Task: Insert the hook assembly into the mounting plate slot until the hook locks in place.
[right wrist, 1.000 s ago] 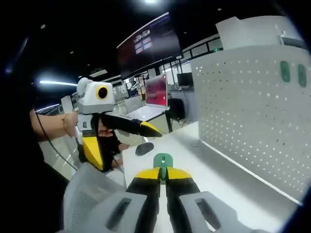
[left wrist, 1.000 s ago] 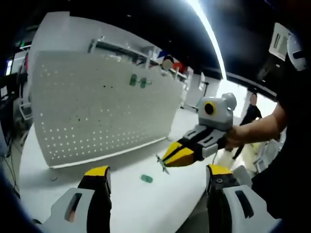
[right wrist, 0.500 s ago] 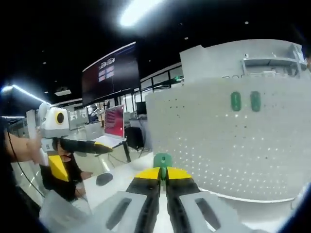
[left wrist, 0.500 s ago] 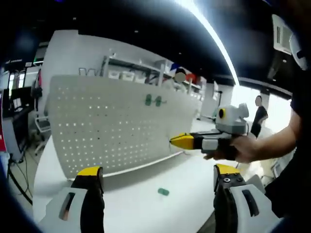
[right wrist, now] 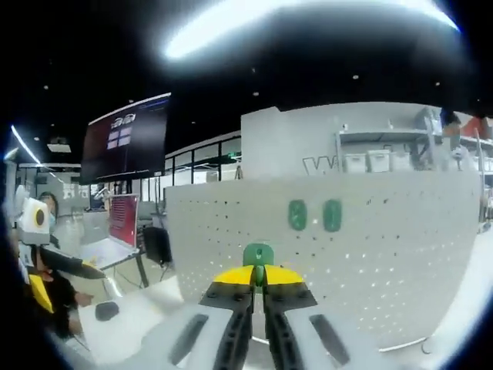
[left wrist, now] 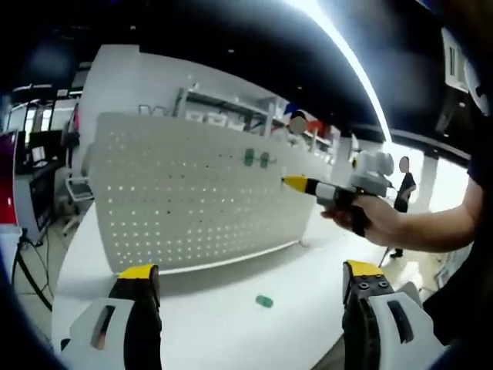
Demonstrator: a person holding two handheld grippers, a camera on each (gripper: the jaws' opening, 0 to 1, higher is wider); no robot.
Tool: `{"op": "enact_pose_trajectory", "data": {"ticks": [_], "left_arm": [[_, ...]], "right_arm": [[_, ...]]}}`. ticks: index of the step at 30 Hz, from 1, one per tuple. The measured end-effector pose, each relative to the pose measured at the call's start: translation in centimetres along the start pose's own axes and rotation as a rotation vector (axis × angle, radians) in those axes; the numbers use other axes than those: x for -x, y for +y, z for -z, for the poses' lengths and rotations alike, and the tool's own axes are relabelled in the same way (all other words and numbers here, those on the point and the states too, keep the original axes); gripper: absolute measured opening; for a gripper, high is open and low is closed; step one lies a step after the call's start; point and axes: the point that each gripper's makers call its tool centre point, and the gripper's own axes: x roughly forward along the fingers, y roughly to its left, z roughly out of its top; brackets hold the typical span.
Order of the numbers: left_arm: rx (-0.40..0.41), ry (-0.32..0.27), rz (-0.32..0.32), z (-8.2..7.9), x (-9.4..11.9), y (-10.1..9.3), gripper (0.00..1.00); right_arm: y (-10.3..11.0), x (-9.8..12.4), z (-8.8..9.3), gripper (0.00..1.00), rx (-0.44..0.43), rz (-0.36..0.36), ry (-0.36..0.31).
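**Hook pinched in my right claw, facing the pegboard**

My right claw (right wrist: pixel 258 279) is clamped on a green hook (right wrist: pixel 258 254); in the right gripper view the yellow tips meet under it and the hook stands up from between them. Straight ahead stands the white pegboard (right wrist: pixel 385 254), upright on the white table (right wrist: pixel 131 316). Two green hooks (right wrist: pixel 314 215) already sit side by side on the board, high up and just above and to the right of the one I hold. My hook is not touching the board; how near it is I cannot tell.

In the left gripper view my left claw (left wrist: pixel 250 281) stands wide apart, its yellow-tipped jaws at either side with nothing between them. Between them, on the table (left wrist: pixel 216 308), lies a small green piece (left wrist: pixel 264 301), loose and in front of the pegboard's (left wrist: pixel 192 200) lower edge. The two mounted hooks (left wrist: pixel 256 159) show near the board's top. From the right my hand (left wrist: pixel 362 220) reaches in with the right claw (left wrist: pixel 293 182), its yellow tip pointing at the board just below and to the right of those hooks.

Far left in the right gripper view, my left claw (right wrist: pixel 81 270) shows beside a dark screen (right wrist: pixel 127 146) and a laptop (right wrist: pixel 115 231).
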Motion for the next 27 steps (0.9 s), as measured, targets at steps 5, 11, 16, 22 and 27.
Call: {"op": "enact_pose_trajectory", "data": {"ticks": [5, 11, 16, 22, 27], "left_arm": [[0.003, 0.001, -0.002, 0.1, 0.0, 0.0, 1.0], [0.021, 0.01, -0.005, 0.3, 0.1, 0.3, 0.99], [0.026, 0.0, -0.011, -0.3, 0.2, 0.6, 0.99], [0.02, 0.01, -0.016, -0.3, -0.1, 1.0, 0.97], [0.024, 0.024, -0.018, 0.0, -0.3, 1.2, 0.97]], "right_arm": [[-2.3, -0.9, -0.7, 0.0, 0.005, 0.067, -0.033], [-5.0, -1.6, -1.4, 0.0, 0.011, 0.142, -0.066], [-6.5, -2.1, -1.6, 0.0, 0.011, 0.179, -0.078], [-8.1, -3.0, -1.9, 0.0, 0.014, 0.217, -0.094], [-9.4, -3.7, -2.3, 0.0, 0.01, 0.247, -0.109]]}}
